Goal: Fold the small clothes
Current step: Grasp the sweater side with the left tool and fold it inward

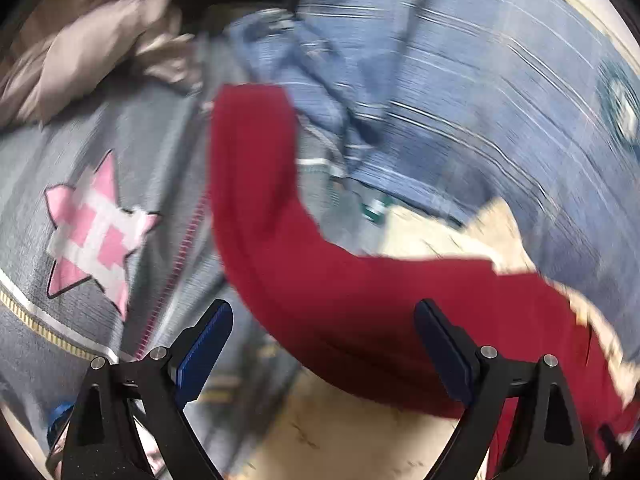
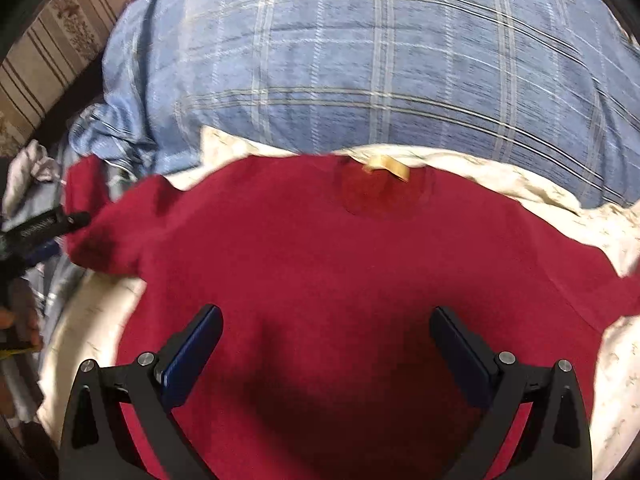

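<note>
Red knit fabric identifies the task garment: one small red top [image 2: 320, 280] lies spread, neck label [image 2: 390, 166] at the far side, on a cream sheet [image 2: 560, 208] covering the bed. Its left sleeve reaches toward the left edge of the sheet; the right sleeve runs toward the right edge.

The right hand-held gripper [image 2: 326, 344] hovers over the lower body of the top with its jaws spread wide and nothing between them. The left hand-held gripper [image 1: 324, 340] is likewise spread; whether it touches the sleeve is unclear because the left wrist view is motion-blurred.

Recommended procedure for the step judged in hand, folding the left sleeve inward:
1. Close the left jaws on the sleeve edge only, not the sheet beneath.
2. Carry the sleeve across the chest in a low arc.
3. Keep the right jaws ready to pin the body so the top does not slide.

Count: one red top, one blue plaid cloth [image 2: 380, 60] beyond it, one grey zip garment [image 1: 100, 184] bearing one pink star [image 1: 96, 232], one beige garment [image 1: 100, 48], two grippers.
</note>
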A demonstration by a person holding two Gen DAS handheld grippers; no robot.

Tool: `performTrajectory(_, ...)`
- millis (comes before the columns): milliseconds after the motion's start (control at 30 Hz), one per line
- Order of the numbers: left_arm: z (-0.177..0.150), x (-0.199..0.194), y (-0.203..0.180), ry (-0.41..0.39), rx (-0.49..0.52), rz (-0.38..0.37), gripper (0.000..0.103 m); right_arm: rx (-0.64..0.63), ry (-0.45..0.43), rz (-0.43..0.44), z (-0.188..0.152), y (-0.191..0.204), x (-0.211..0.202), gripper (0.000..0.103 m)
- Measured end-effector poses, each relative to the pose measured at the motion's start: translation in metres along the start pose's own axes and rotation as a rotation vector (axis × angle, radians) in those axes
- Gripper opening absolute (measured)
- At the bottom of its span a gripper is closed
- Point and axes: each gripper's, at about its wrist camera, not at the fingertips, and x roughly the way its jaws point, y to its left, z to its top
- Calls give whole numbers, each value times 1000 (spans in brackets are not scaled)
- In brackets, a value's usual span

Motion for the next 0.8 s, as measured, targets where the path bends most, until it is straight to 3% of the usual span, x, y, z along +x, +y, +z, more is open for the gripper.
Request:
performTrajectory(100,8,16,10,30,-71,-36,90,-16,-2,32,4,13,3,103)
performTrajectory(233,21,53,22,109,-110,-66,66,-22,19,64,5,23,8,103)
performTrajectory(300,25,69,27,145,-131,-69,61,-20,23,75,6,24,9,103)
performTrajectory(367,33,79,33,126,-139,-63,52,-20,23,72,6,24,10,103)
performTrajectory(400,38,84,35,117,-137,-67,44,-16,25,74,7,23,10,103)
performTrajectory(433,40,86,39,116,-141,-78,28,-10,28,75,7,21,9,103)
performTrajectory(500,42,87,36,102,-140,-101,11,2,34,79,6,17,9,103)
performTrajectory(567,42,74,25,50,-103,-133,6,18,40,78,5,11,8,103)
performTrajectory(633,43,44,3,-60,-55,-249,5,37,47,76,5,3,6,103)
performTrajectory(733,26,-14,-50,-235,142,-424,5,59,28,61,9,-11,-5,103)
performTrajectory(800,2,-35,-88,-231,274,-554,5,69,6,40,12,-22,-15,103)
